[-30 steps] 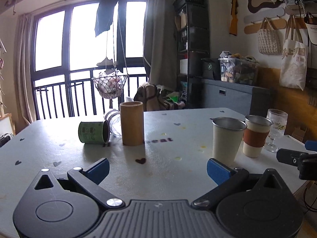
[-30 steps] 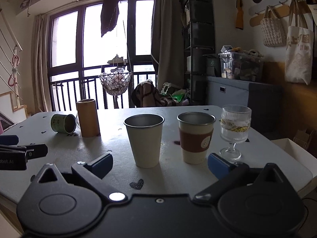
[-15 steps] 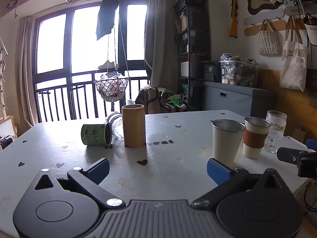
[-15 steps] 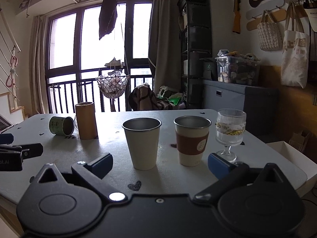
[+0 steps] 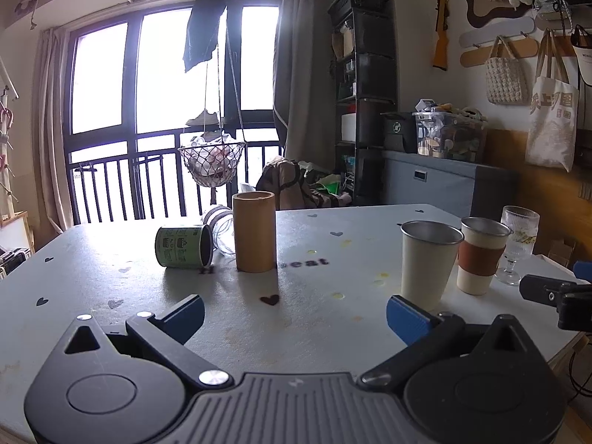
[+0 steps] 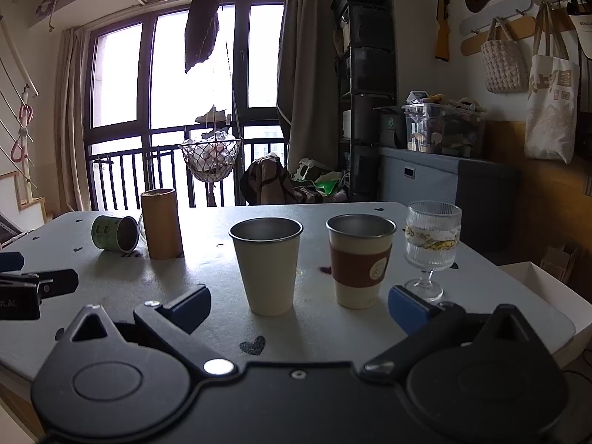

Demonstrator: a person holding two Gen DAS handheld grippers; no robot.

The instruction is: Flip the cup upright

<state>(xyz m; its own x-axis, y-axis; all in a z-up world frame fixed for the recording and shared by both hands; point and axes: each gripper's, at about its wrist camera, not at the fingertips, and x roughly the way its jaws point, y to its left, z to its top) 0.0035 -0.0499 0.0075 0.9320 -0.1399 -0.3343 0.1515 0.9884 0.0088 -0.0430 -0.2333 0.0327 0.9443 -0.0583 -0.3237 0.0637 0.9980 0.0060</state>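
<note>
A green cup (image 5: 183, 246) lies on its side on the white table (image 5: 111, 281), mouth facing right, left of an upright tan cylinder cup (image 5: 254, 231). A clear glass (image 5: 221, 227) lies on its side behind them. The green cup also shows in the right wrist view (image 6: 114, 232), far left. My left gripper (image 5: 294, 314) is open and empty, low over the near table, well short of the green cup. My right gripper (image 6: 299, 307) is open and empty, in front of a white metal cup (image 6: 266, 264) and a brown-sleeved cup (image 6: 359, 259), both upright.
A stemmed glass (image 6: 431, 246) stands at the right near the table edge. The white cup (image 5: 429, 259) and sleeved cup (image 5: 481, 255) stand at the right in the left wrist view. A white box (image 6: 547, 288) sits beyond the table's right edge.
Both grippers have drawn back slightly and risen a little; the cups look a bit farther off. Nothing on the table has moved.
</note>
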